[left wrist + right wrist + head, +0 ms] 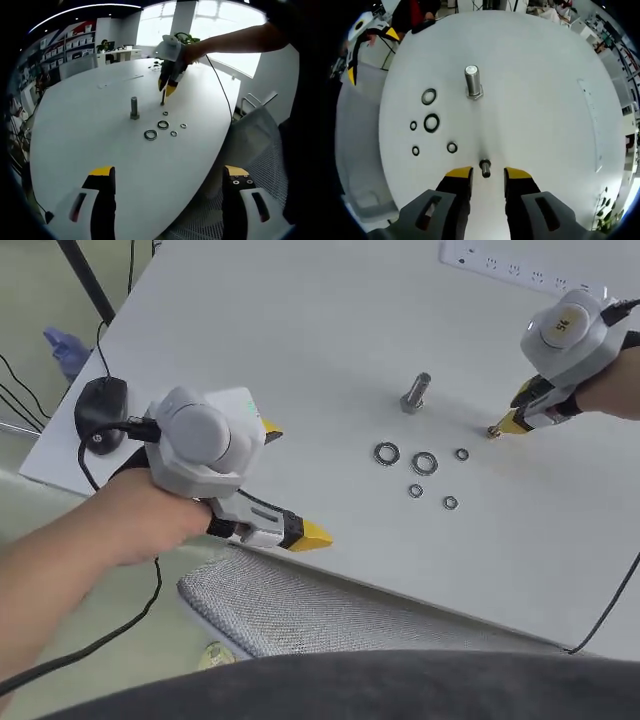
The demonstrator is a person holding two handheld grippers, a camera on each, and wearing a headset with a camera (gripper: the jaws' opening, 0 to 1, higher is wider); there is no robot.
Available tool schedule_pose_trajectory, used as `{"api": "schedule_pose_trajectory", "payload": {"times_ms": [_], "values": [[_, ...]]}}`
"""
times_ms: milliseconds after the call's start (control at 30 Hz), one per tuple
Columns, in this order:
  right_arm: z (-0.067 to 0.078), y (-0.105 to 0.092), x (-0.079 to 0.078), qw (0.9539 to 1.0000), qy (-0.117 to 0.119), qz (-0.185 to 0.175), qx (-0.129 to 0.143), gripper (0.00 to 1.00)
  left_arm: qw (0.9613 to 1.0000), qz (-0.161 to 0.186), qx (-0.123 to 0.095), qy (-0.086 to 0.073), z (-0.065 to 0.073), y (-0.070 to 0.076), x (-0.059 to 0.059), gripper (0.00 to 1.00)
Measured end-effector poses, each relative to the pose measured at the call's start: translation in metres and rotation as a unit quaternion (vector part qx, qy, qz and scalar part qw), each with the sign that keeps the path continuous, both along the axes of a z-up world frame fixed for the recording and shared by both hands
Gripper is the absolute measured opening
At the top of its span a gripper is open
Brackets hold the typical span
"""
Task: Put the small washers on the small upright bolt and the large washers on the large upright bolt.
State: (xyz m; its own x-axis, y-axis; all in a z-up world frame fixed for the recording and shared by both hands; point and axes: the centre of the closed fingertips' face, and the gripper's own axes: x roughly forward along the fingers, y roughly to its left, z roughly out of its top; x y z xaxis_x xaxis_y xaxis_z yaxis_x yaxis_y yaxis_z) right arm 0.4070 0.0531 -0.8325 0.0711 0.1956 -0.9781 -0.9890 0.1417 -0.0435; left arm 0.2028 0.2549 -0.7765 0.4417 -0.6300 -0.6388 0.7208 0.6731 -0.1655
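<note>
On the white table (300,330) a large upright bolt (416,392) (134,107) (472,80) stands. Two large washers (387,453) (425,463) and three small washers (462,454) (415,490) (450,503) lie flat in front of it. My right gripper (508,424) (488,174) is low at the table, open, with the small upright bolt (493,432) (485,167) standing between its yellow tips, a gap on each side. My left gripper (293,482) (169,174) hovers open near the table's front edge, holding nothing.
A power strip (520,270) lies at the table's far edge. A black device (100,410) with a cable sits at the left corner. A grey mesh chair (300,610) stands just below the table's front edge.
</note>
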Motion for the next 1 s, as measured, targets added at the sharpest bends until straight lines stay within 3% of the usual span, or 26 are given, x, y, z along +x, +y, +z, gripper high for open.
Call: {"api": "schedule_pose_trajectory", "payload": {"times_ms": [167, 567, 700, 800, 1000], "values": [[0.016, 0.001, -0.005, 1.0, 0.002, -0.001, 0.001, 0.26, 1.0, -0.003, 0.001, -0.003, 0.004, 0.0, -0.004, 0.89], [0.023, -0.001, -0.009, 1.0, -0.001, 0.003, -0.001, 0.25, 0.9999, -0.003, 0.0, -0.011, 0.012, 0.002, -0.009, 0.89], [0.027, 0.002, -0.019, 1.0, -0.003, 0.005, 0.001, 0.25, 0.9997, 0.009, -0.02, -0.014, 0.02, 0.001, -0.004, 0.88], [0.029, 0.007, -0.029, 0.9999, -0.002, 0.009, 0.006, 0.25, 0.9995, 0.011, -0.015, -0.025, 0.023, 0.001, -0.001, 0.87], [0.029, 0.014, -0.048, 0.9997, 0.002, 0.022, 0.009, 0.25, 0.9997, 0.003, -0.009, -0.021, 0.021, -0.001, -0.004, 0.87]]}}
